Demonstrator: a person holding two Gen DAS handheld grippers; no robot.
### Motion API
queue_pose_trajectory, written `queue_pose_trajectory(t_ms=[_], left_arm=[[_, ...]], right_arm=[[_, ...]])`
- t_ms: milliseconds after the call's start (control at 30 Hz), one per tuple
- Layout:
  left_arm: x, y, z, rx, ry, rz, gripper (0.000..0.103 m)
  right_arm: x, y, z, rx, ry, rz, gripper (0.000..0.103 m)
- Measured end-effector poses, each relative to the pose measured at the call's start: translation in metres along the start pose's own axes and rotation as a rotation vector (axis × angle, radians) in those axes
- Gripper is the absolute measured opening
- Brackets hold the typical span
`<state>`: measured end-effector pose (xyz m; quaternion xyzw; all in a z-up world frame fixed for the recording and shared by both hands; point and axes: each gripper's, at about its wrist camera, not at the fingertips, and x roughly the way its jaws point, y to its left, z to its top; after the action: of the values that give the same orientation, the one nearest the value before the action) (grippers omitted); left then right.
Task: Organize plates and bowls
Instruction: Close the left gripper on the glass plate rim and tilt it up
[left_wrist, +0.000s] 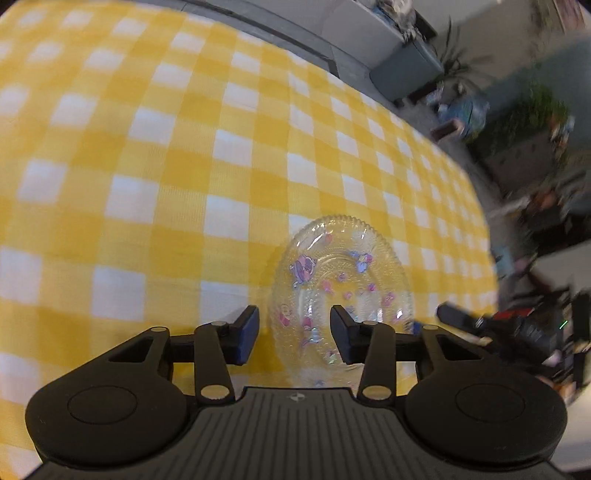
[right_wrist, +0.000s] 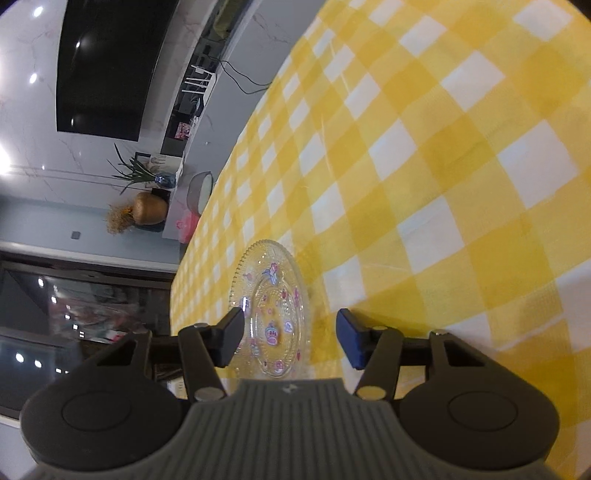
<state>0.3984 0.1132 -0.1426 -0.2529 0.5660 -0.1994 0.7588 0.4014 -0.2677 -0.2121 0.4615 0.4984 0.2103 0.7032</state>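
Note:
A clear glass plate (left_wrist: 340, 280) printed with pink and purple cartoon figures lies flat on the yellow-and-white checked tablecloth (left_wrist: 184, 166). My left gripper (left_wrist: 294, 325) stands open just above it. The plate's near left rim sits in the gap, and the right fingertip (left_wrist: 341, 328) hangs over the glass. In the right wrist view a plate of the same kind (right_wrist: 273, 295) lies near the table's edge. My right gripper (right_wrist: 290, 332) is open over its near part, the left fingertip (right_wrist: 232, 332) above the rim. I see no pad pressing on glass.
At the right of the left wrist view the table edge (left_wrist: 484, 221) drops away, and a dark blurred device (left_wrist: 517, 328) reaches in beside the plate. In the right wrist view the edge (right_wrist: 207, 221) runs along the left, with a shelf, vases and a dark screen (right_wrist: 107, 62) beyond.

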Motion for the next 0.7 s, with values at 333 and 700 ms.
queue_pose_trajectory(t_ms=[333,700], left_arm=[[0.007,0.035,0.007,-0.143,0.02,-0.167,0.048],[0.016,0.028,0.007,-0.092,0.012,-0.208,0.049]], right_arm=[[-0.001,-0.003,0.008,-0.043,0.08,0.01,0.047],[0.004,0.0,0.013,-0.032,0.114,0.012,0.046]])
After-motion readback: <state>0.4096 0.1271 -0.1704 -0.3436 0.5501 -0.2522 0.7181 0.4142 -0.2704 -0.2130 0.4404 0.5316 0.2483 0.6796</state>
